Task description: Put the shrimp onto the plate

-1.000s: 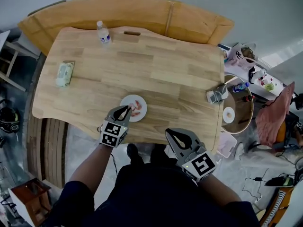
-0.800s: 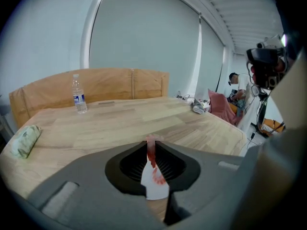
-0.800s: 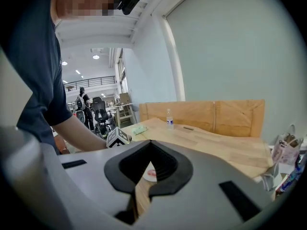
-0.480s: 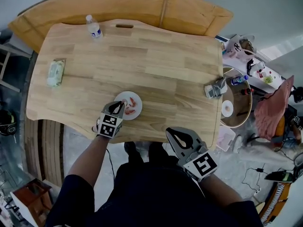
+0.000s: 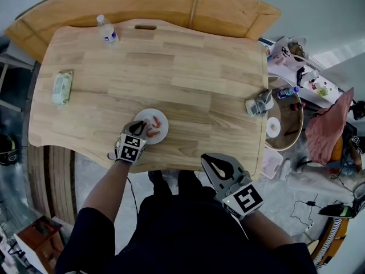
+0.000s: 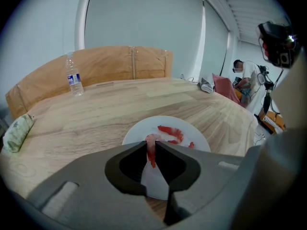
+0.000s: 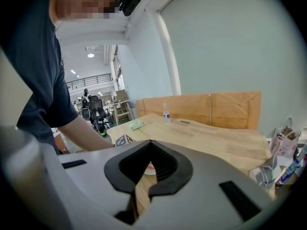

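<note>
Over the near edge of the tabletop (image 5: 188, 67) is where it's happening. The white plate (image 5: 164, 131) sits just in from that edge. The left gripper (image 6: 150, 143) hangs above the plate's near side, jaws pinched tight on a pink shrimp (image 6: 151, 155) that dangles between them. A second shrimp (image 6: 171, 132) already lies toward the plate's far side. The right gripper (image 7: 150, 143) is out of play, jaws together on nothing, held off the near edge.

The drop looks close. The best move is to lower until the shrimp touches the bare white patch on the near half, then ease the jaws apart and lift straight up. A soft piece like this may cling to one jaw and get dragged off. The plate is so near the edge that a nudge could be costly, so come down clear of its rim.

Pale wood planks make up the rest of the surface, which is mostly bare. A wooden board (image 5: 171, 4) leans behind the far edge, and a cluttered round side table (image 5: 285, 124) stands off the right edge. A pack of wipes (image 5: 61, 87) lies by the left edge and a grey bundle (image 5: 259, 103) by the right. A water bottle (image 5: 105, 30) stands at the far left corner.
</note>
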Tool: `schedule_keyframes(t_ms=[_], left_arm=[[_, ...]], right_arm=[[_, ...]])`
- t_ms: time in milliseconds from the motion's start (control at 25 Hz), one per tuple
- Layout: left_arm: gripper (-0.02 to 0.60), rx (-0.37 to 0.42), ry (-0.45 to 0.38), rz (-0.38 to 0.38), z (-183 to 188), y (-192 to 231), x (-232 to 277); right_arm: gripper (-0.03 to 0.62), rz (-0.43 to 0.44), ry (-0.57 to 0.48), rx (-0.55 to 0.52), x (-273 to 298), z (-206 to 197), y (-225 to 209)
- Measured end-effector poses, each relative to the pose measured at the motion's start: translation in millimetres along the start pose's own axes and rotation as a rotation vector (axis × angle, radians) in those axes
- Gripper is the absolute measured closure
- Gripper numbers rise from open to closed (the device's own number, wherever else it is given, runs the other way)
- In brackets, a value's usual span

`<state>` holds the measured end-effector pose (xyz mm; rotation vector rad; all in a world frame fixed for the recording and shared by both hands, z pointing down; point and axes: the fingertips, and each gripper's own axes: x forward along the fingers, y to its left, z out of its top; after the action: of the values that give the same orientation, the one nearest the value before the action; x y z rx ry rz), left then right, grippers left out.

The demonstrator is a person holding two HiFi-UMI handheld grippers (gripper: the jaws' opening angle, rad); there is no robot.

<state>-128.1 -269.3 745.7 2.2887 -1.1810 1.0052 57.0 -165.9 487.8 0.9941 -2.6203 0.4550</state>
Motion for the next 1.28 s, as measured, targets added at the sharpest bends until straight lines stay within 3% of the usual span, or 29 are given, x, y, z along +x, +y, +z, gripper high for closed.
schedule_keyframes(t_ms=[720,1000,1280], left_arm=[[0.525,0.050,-0.020,-0.008,-1.8,-0.4,6.4],[0.525,0.036,0.007,-0.011,-7.1,-0.1,5.3],[0.525,0.008,-0.082,0.003,18.1,-5.8,-24.9]], right_arm=[[0.585,0.002,0.005,-0.020,3.3,2.1,3.2],[0.585,-0.001,0.003,-0.023,-1.8,2.7,5.4],[0.585,0.007,-0.032,-0.033,-5.8,12.2,13.4]])
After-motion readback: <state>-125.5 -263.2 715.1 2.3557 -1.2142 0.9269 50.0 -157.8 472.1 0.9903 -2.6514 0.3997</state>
